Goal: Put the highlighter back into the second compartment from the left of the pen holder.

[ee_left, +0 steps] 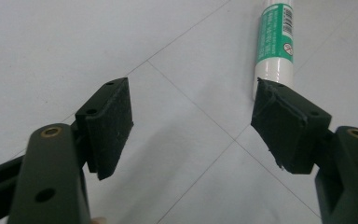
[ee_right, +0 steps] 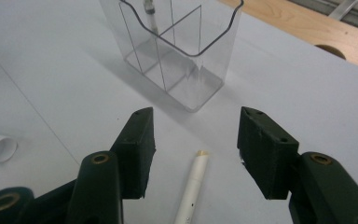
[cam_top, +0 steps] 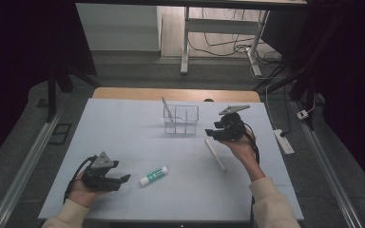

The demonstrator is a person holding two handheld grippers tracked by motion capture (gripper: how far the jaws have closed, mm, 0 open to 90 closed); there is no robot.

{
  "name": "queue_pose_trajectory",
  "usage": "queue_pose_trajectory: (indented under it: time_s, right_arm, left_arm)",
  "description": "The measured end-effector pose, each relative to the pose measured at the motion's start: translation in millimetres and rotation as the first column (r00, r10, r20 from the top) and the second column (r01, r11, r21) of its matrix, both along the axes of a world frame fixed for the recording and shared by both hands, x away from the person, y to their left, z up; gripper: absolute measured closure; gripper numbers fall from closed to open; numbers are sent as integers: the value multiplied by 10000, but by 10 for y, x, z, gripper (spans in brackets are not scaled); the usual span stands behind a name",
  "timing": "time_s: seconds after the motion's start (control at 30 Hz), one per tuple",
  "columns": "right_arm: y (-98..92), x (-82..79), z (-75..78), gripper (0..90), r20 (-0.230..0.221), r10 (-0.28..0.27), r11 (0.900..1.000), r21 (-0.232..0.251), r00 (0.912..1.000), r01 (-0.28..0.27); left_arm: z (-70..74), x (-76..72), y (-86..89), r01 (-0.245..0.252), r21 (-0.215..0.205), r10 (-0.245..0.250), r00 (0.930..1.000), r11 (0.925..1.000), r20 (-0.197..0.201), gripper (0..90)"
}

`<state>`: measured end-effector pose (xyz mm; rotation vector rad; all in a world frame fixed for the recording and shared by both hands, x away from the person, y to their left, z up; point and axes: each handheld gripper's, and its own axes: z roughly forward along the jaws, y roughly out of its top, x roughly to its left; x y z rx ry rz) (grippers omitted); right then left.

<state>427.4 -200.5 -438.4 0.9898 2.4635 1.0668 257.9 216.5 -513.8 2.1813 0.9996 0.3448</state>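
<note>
I take the clear holder (cam_top: 181,119) as my landmark; it stands on the tabletop (cam_top: 123,137) toward the far edge. A pen (cam_top: 167,110) leans in its left compartment. Another pen (cam_top: 215,155) lies near its right front corner. A glue stick (cam_top: 153,175) lies well in front, slightly left.

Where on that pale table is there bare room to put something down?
The far-left stretch of the pale table, left of the clear plastic divided holder, is bare. It is tighter between the holder, the white pen, the green-and-white tube and both grippers.
</note>
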Motion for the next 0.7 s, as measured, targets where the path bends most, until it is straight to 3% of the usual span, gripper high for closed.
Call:
queue_pose_trajectory:
  time_s: [0.7]
  right_arm:
    - [30, 139, -263, 433, -1117, -415, 9954, -907, 9929, 314]
  left_arm:
    - [-5, -11, 16, -39, -1, 39, 10000, 10000, 23, 288]
